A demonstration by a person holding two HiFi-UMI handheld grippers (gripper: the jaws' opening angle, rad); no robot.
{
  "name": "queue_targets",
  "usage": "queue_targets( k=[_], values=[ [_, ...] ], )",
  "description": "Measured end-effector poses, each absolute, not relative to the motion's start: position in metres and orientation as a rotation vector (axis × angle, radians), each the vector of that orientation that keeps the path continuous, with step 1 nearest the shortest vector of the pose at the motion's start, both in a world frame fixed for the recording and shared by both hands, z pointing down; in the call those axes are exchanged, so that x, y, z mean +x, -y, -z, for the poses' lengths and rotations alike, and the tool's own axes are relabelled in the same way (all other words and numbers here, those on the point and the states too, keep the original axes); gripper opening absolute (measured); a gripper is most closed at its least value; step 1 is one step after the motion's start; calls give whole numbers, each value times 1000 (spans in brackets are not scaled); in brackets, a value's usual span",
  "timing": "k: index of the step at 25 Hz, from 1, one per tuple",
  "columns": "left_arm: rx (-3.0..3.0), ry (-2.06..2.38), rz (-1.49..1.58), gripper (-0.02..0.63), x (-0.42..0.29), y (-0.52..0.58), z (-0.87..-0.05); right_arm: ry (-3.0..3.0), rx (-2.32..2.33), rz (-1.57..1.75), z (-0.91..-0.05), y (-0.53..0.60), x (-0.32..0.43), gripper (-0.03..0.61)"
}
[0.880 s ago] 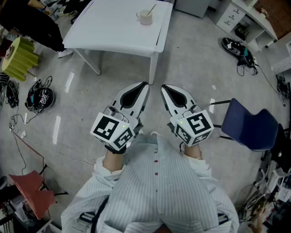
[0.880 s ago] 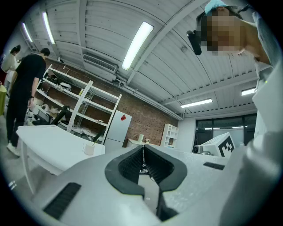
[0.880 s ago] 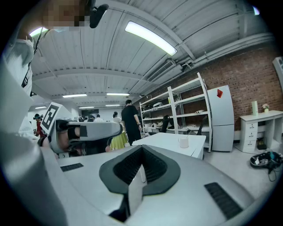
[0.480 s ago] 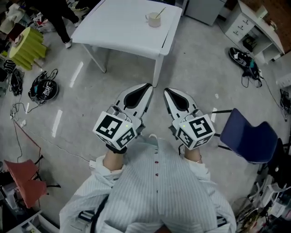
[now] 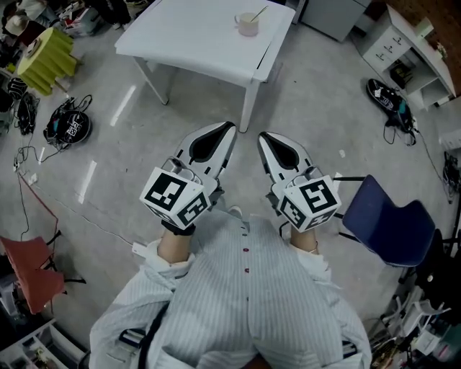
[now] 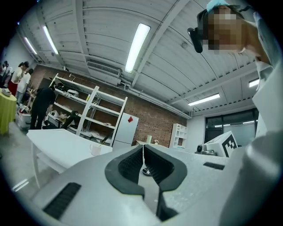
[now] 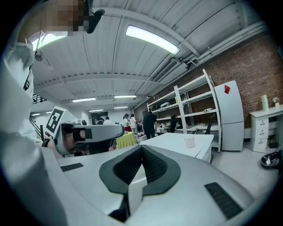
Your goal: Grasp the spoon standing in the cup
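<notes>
The slim pale spoon (image 5: 259, 12) stands tilted in the small pale cup (image 5: 247, 24), which sits toward the far right corner of the white rectangular bench (image 5: 187, 39). The left tool (image 5: 227, 128) and the right tool (image 5: 263, 136) hang side by side off the bench's near edge, well apart from the cup. Each has its jaws pressed together on nothing.

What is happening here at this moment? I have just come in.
A person in a striped shirt holds the left gripper and the right gripper side by side, close to the body. Both are shut, with nothing in them. The cup with the spoon standing in it sits on the white table ahead, well away from both grippers. The spoon is not yet grasped.
</notes>
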State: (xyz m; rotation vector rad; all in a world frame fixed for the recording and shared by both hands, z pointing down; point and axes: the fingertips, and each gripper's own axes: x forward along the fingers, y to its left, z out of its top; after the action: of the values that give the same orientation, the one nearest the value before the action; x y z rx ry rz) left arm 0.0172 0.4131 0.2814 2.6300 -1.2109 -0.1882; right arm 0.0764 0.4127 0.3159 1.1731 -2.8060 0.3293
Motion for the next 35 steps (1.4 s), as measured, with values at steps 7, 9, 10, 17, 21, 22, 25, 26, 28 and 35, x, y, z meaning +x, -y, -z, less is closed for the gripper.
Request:
queue_targets(
  k=[7,9,10,17,21,22,25,26,28,35],
  values=[
    [2621,1226,175,17,4,-373,-291,2803,1180,-336,-324,-370,70,9],
    [2624,1220,172,17,-4,-354,-293,2799,1196,-337,-325,-351,64,9],
    [2627,1214,171,17,-8,-343,-294,2794,1206,-337,-326,-341,62,9],
    [2648,1145,151,17,-36,-256,-292,2732,1288,-355,-327,-254,38,9],
    [2655,1111,145,17,-54,-208,-292,2700,1317,-368,-330,-205,22,9],
    [2656,1106,143,17,-59,-197,-292,2692,1324,-371,-332,-195,18,9],
    [2664,1085,135,17,-74,-169,-294,2676,1346,-379,-335,-167,6,9],
    [2668,1077,132,17,-79,-160,-295,2673,1354,-380,-335,-159,2,9],
    [2674,1063,123,17,-87,-143,-297,2667,1374,-382,-336,-143,-5,9],
    [2692,1006,104,17,-106,-107,-307,2631,1454,-387,-342,-106,-18,9]
  ],
)
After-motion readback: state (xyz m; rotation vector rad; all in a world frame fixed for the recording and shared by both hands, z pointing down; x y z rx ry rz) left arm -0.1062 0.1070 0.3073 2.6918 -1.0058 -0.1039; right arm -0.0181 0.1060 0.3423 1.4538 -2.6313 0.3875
